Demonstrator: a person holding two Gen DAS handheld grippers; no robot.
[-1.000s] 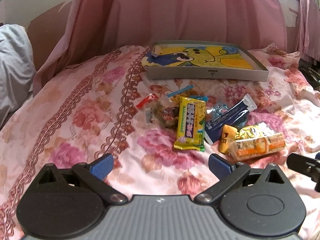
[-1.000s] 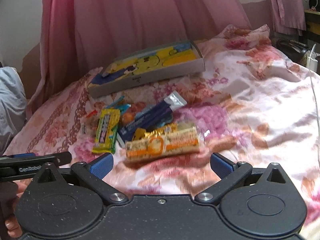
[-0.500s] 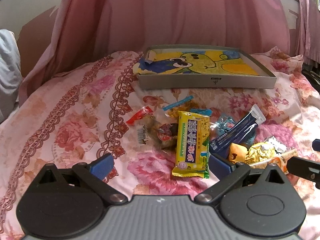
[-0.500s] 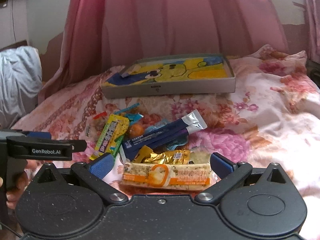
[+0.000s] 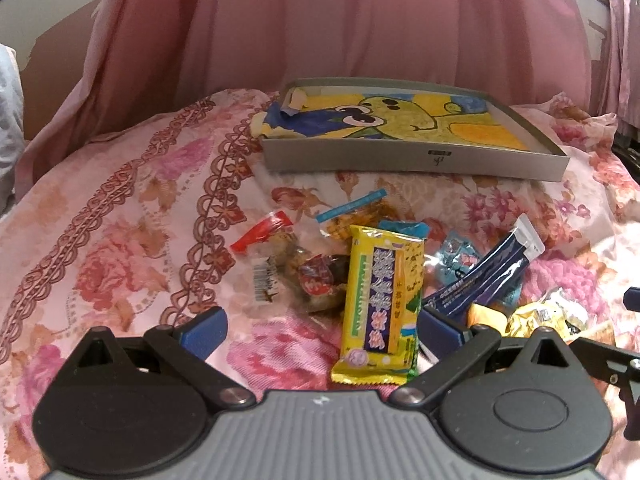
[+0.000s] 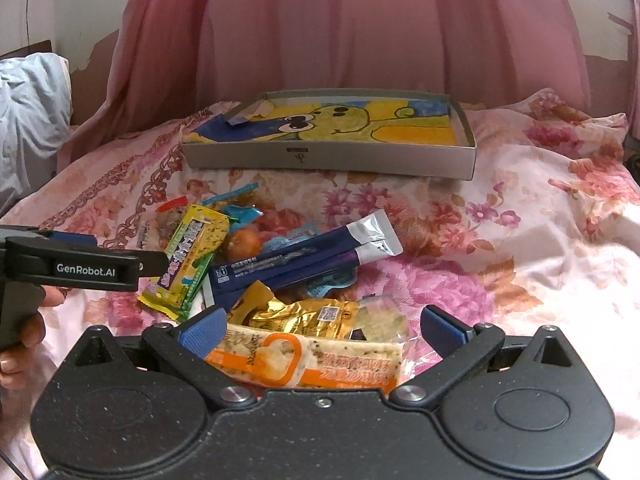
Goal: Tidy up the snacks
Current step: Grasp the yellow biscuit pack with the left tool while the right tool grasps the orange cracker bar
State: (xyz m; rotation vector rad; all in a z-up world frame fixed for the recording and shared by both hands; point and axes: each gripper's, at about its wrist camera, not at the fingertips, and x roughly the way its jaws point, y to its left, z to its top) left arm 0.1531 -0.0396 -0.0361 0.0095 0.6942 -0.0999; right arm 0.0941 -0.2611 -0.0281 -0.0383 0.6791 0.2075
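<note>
A heap of snacks lies on a floral bedspread before a grey tray (image 5: 412,159) (image 6: 328,160) lined with a yellow cartoon drawing. A yellow wafer bar (image 5: 380,304) (image 6: 188,260) lies between the fingers of my left gripper (image 5: 320,330), which is open and low over it. My right gripper (image 6: 320,330) is open too, its fingers either side of an orange-and-white rice cracker pack (image 6: 308,364). Behind that pack lie a gold packet (image 6: 304,312) and dark blue sachets (image 6: 296,260) (image 5: 484,276). A red-topped clear bag (image 5: 280,256) sits left of the bar.
Pink curtains hang behind the tray. A pale pillow (image 6: 28,108) lies at the far left. A hand (image 6: 20,336) holds the left gripper's handle at the left edge of the right wrist view. Bare bedspread (image 6: 540,264) spreads to the right of the pile.
Both grippers have moved forward and down toward the pile. The wafer bar now sits between the left fingers and the cracker pack between the right fingers. Both stay open.
</note>
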